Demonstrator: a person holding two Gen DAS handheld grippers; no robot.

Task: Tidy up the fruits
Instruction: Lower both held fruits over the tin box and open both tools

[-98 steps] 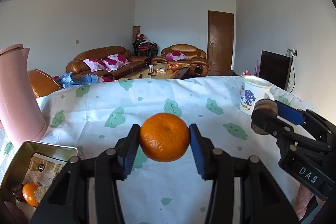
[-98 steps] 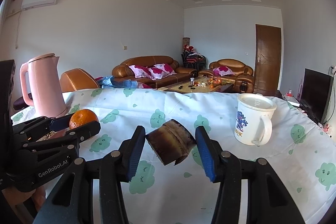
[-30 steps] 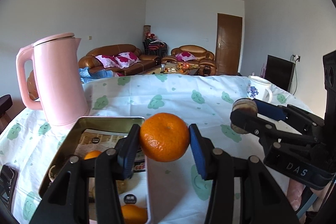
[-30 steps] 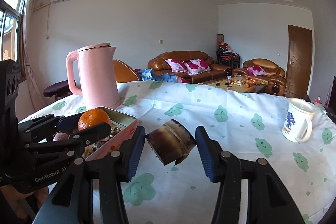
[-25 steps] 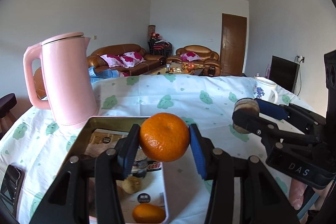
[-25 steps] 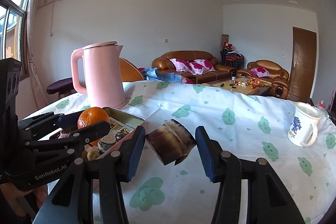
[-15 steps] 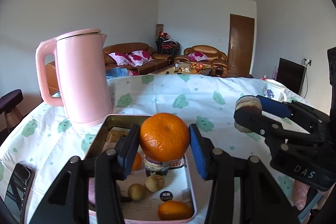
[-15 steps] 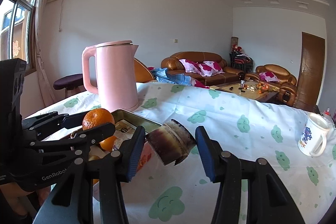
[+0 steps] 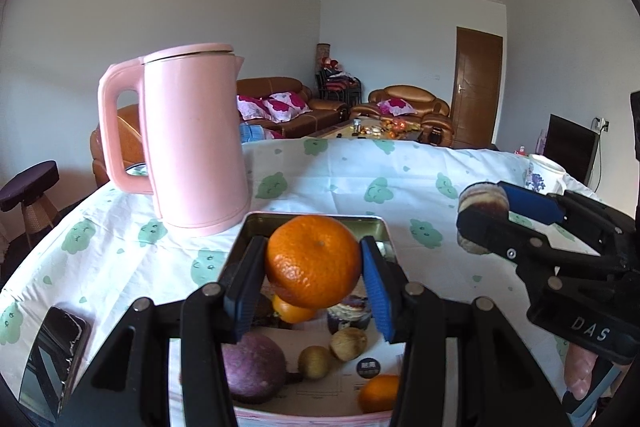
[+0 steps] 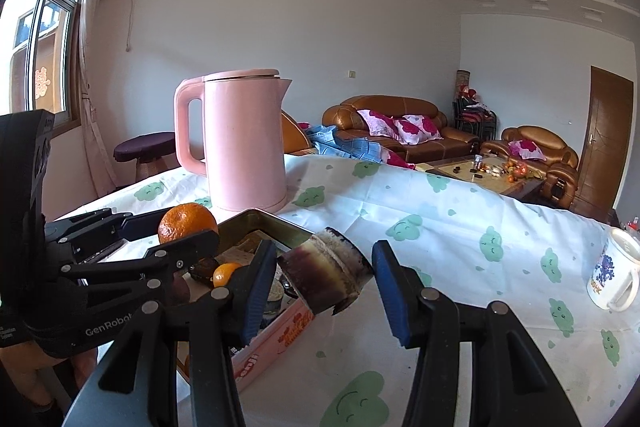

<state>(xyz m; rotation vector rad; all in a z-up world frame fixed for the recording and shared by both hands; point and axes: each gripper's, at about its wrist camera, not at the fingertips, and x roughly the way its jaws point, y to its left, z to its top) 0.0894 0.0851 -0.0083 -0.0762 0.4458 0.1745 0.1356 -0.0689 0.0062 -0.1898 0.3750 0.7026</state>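
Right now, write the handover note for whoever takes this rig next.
Left gripper: shut on a mandarin, held above the tin tray.
Right gripper: shut on a sugarcane piece, held over the tablecloth just right of the tray.
Done: the tray already holds two mandarins, a purple fruit and small brown fruits.
Left: set both held pieces into the tray. The pink kettle stands close behind it.

Left gripper (image 9: 313, 274) jaws clamped, right gripper (image 10: 325, 277) jaws clamped, side by side
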